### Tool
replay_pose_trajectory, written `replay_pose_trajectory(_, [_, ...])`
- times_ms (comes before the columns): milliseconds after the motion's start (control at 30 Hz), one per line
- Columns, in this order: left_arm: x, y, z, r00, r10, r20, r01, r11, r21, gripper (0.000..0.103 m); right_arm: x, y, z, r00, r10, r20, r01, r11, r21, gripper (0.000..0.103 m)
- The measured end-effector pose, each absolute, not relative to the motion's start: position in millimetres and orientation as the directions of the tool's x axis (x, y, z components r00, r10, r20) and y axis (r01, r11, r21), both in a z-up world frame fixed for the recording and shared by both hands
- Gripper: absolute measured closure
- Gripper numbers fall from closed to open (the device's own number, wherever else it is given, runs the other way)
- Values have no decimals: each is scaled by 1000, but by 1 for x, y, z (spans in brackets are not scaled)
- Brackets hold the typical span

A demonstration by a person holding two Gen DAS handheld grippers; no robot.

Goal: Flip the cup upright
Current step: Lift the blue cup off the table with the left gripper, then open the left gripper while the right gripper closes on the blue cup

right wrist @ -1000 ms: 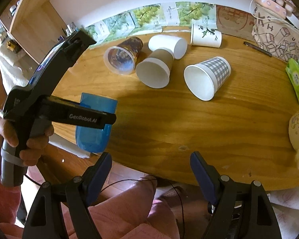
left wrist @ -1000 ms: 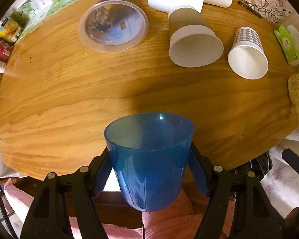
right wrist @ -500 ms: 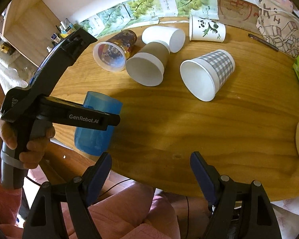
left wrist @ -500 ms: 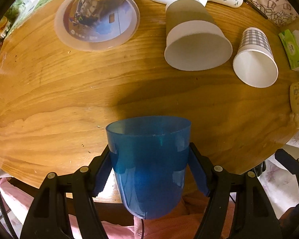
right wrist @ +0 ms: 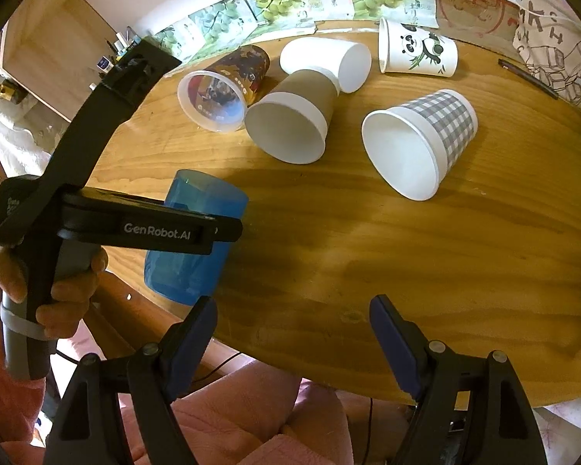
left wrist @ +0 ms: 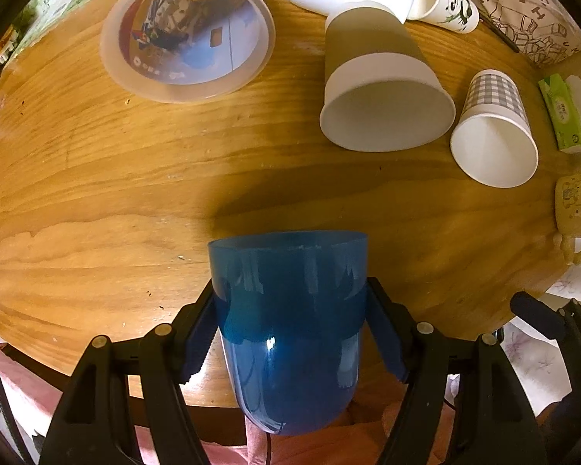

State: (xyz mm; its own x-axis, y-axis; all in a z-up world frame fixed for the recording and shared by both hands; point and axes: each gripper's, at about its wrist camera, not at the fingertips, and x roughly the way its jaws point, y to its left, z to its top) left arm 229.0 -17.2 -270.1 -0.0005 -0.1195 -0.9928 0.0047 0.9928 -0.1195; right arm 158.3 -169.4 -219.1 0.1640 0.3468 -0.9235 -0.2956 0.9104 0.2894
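Left to right, with the blue cup [right wrist: 195, 236] as landmark. Your left gripper [left wrist: 290, 321] has its jaws closed on the cup's two sides, near mid-height, and holds it mouth-up over the near edge of the counter [left wrist: 97, 193]. In the right wrist view the cup's base hangs clear of the wood, so it is lifted, not set down. Its body leans only slightly.

Beyond the cup and a little to its left, a clear printed cup [right wrist: 222, 93] lies on its side. Directly beyond, a brown-banded paper cup [right wrist: 290, 124] also lies on its side, touching a plain white cup [right wrist: 329, 62] behind it. To the right of these, a checked paper cup [right wrist: 422, 139] lies tipped with its mouth toward you. A panda cup [right wrist: 416, 52] lies on its side at the far edge.

Your right gripper [right wrist: 292, 343] hovers to the right of the blue cup, jaws wide apart and holding nothing.

Progress, as judged: the turn to upright looks essentially complete for the blue cup. Left to do is to lower it onto the counter and release. The other cups remain on their sides.
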Motion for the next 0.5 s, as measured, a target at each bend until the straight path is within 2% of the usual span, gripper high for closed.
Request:
replay_pose_trajectory(133, [230, -8, -266, 3, -167, -986, -12, 986, -167, 20, 161, -166, -221, 156, 347, -925, -297, 909, 291, 21])
replay_pose_trajectory(500, [226, 7, -240, 63, -217, -974, 5, 976, -217, 20, 164, -157, -225, 147, 351, -925, -299, 907, 297, 21])
